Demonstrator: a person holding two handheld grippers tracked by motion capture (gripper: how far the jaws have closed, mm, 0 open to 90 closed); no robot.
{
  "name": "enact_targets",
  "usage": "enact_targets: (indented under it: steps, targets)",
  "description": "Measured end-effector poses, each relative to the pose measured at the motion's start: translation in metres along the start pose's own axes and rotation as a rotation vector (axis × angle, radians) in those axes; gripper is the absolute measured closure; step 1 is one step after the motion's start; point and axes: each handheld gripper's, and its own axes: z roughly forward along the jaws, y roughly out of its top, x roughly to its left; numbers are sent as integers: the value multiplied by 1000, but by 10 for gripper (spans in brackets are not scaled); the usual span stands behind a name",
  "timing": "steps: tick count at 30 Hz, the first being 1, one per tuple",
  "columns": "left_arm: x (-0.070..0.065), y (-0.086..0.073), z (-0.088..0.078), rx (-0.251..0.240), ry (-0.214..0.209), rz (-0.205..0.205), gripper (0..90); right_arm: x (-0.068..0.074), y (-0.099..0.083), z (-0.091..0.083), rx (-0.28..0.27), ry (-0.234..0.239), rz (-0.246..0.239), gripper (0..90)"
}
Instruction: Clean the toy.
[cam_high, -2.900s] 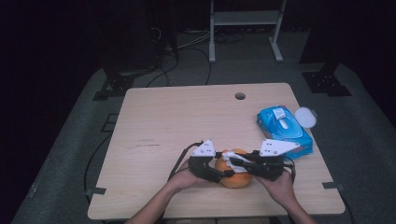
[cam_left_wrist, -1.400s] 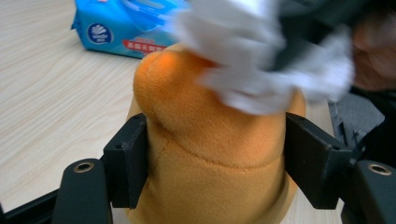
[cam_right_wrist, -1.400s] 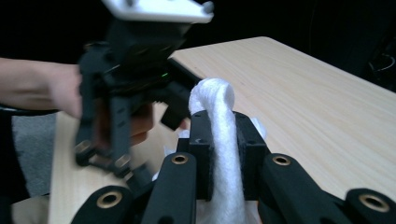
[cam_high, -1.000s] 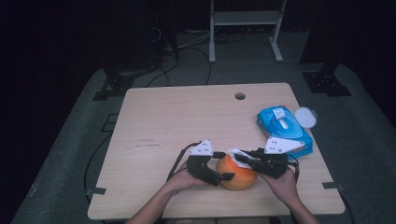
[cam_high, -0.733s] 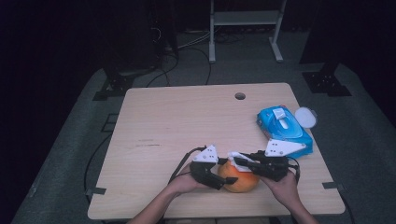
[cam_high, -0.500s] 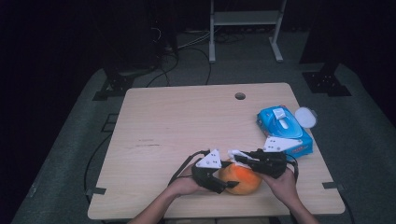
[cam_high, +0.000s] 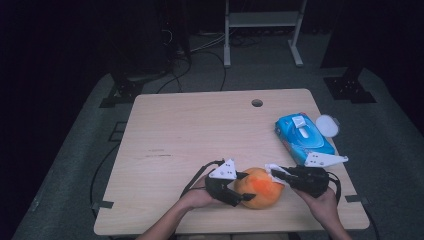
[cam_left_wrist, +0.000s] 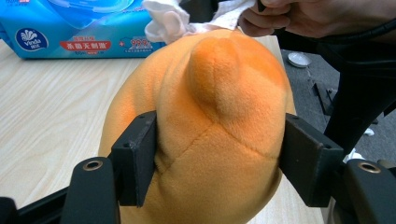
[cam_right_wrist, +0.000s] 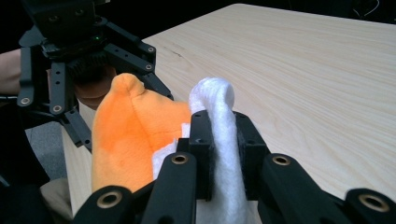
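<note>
Orange plush sits between our two tongs at the near edge of the bench: the soft toy lies with its long axis running roughly left to right, and its small rounded nub points up and away from the left tongs. Those left tongs are clamped on the toy's left end, jaws pressing into both flanks. The right tongs are pinched shut on a white wipe, which touches the toy's right upper side. We judge the wipe must travel leftward across the plush, probably. A blue wipes pack lies behind, well apart.
</note>
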Motion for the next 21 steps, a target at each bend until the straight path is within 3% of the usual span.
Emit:
enact_targets:
  steps: [6, 7, 11, 16, 21]
  targets:
    - [0, 1, 2, -1, 4, -11, 333, 11, 14, 7, -21, 33, -39, 793]
    - [-1, 1, 2, -1, 5, -6, 333, 16, 21, 16, -25, 59, -58, 793]
    - [-1, 1, 1, 3, 10, -5, 334, 20, 28, 33, -7, 76, -91, 793]
    - [3, -1, -2, -9, 18, -36, 334, 11, 27, 34, 0, 60, -74, 793]
    - [10, -4, -5, -21, 16, -70, 335, -6, 11, 14, -1, 16, -5, 793]
